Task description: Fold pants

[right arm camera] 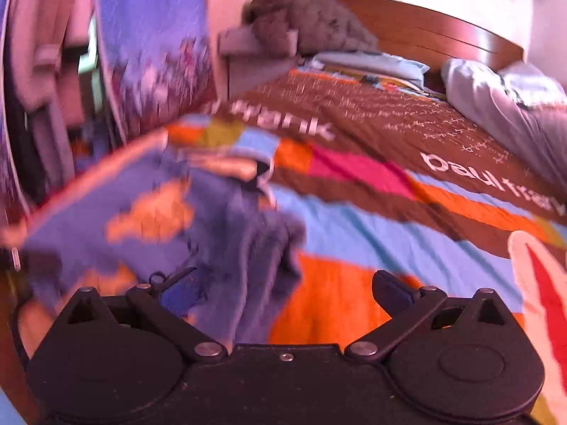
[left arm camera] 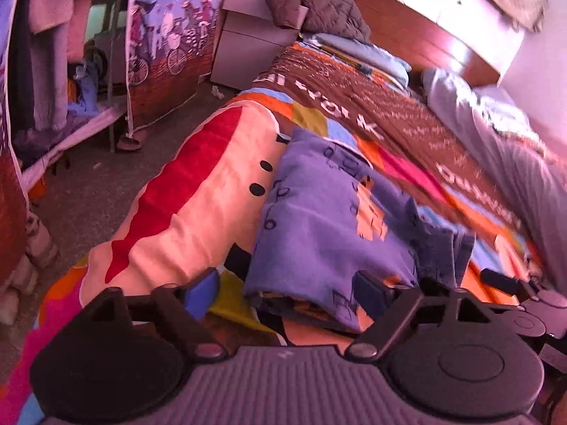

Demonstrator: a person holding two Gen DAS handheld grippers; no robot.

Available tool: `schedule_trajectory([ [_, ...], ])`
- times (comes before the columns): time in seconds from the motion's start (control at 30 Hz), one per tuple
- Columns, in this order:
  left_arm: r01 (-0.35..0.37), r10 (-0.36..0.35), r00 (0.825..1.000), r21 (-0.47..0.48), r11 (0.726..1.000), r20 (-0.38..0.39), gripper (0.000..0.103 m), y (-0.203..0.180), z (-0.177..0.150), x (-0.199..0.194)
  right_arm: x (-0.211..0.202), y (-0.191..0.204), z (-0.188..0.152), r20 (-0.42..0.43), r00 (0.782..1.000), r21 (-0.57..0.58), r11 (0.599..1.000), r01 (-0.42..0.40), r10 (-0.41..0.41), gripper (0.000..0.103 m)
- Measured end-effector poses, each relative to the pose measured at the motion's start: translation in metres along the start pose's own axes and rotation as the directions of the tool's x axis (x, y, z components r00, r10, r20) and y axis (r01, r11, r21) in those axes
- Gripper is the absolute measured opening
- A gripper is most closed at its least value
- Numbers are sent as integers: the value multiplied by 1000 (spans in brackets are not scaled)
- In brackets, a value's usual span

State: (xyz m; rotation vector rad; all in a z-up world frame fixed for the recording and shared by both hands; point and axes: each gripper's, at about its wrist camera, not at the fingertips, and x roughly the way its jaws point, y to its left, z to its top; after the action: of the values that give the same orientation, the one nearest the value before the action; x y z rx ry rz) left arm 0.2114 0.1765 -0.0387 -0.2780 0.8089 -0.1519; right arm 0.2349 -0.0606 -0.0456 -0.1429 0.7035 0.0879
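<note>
The pants [left arm camera: 333,219] are blue-purple with orange patches and lie folded in a bundle on the bright patterned bedspread [left arm camera: 198,184]. My left gripper [left arm camera: 283,287] is open, its fingers spread on either side of the bundle's near edge. The other gripper shows at the right edge of the left wrist view [left arm camera: 524,294]. In the right wrist view the pants [right arm camera: 170,212] lie left of centre, blurred by motion. My right gripper [right arm camera: 283,290] is open, with a bunched end of the pants between its spread fingers, and its left fingertip [right arm camera: 177,287] is against the cloth.
The bed has a wooden headboard [left arm camera: 418,39], pillows [left arm camera: 354,49] and a grey duvet [left arm camera: 496,131] along its far side. A white nightstand [left arm camera: 248,42] with a dark quilted jacket stands by the bed. A printed curtain [left arm camera: 170,35] and hanging clothes are at the left, above carpeted floor [left arm camera: 88,194].
</note>
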Motion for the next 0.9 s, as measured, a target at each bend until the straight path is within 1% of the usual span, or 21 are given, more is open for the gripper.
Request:
schedule_trajectory([
  [0.07, -27, 27, 1000, 38, 999, -2, 94, -6, -2, -1, -3, 0, -7, 3, 1000, -5, 1000, 2, -2, 102],
  [0.13, -55, 55, 998, 71, 996, -5, 98, -12, -4, -4, -11, -4, -6, -8, 1000, 37, 999, 1, 0, 102],
  [0.2, -87, 88, 996, 94, 992, -7, 101, -19, -6, -7, -24, -8, -5, 1, 1000, 65, 998, 0, 0, 102],
  [0.27, -126, 127, 992, 101, 987, 1, 101, -23, -9, -13, -39, -10, -6, 17, 1000, 69, 998, 1, -3, 102],
  [0.33, -157, 154, 987, 88, 984, 41, 102, -27, -14, -25, -54, -12, -9, 32, 999, 62, 998, 1, -3, 102],
  [0.43, -154, 148, 986, 76, 985, 81, 102, -28, -23, -44, -78, -14, -20, 61, 998, 78, 997, -1, -3, 102],
  [0.53, -168, 160, 978, 58, 984, 132, 102, -30, -33, -62, -102, -19, -35, 115, 993, 119, 993, -25, 11, 102],
  [0.63, -179, 168, 971, 53, 982, 173, 102, -37, -42, -76, -126, -24, -48, 192, 981, 152, 988, -29, -1, 102],
  [0.7, -177, 162, 970, 71, 982, 181, 102, -43, -46, -83, -142, -25, -54, 236, 972, 172, 985, -28, -13, 102],
  [0.8, -160, 136, 970, 104, 982, 204, 102, -48, -57, -100, -165, -29, -62, 298, 954, 194, 980, -34, -26, 102],
  [0.9, -149, 119, 964, 111, 983, 236, 103, -48, -76, -118, -183, -30, -73, 338, 941, 209, 977, -46, -28, 102],
])
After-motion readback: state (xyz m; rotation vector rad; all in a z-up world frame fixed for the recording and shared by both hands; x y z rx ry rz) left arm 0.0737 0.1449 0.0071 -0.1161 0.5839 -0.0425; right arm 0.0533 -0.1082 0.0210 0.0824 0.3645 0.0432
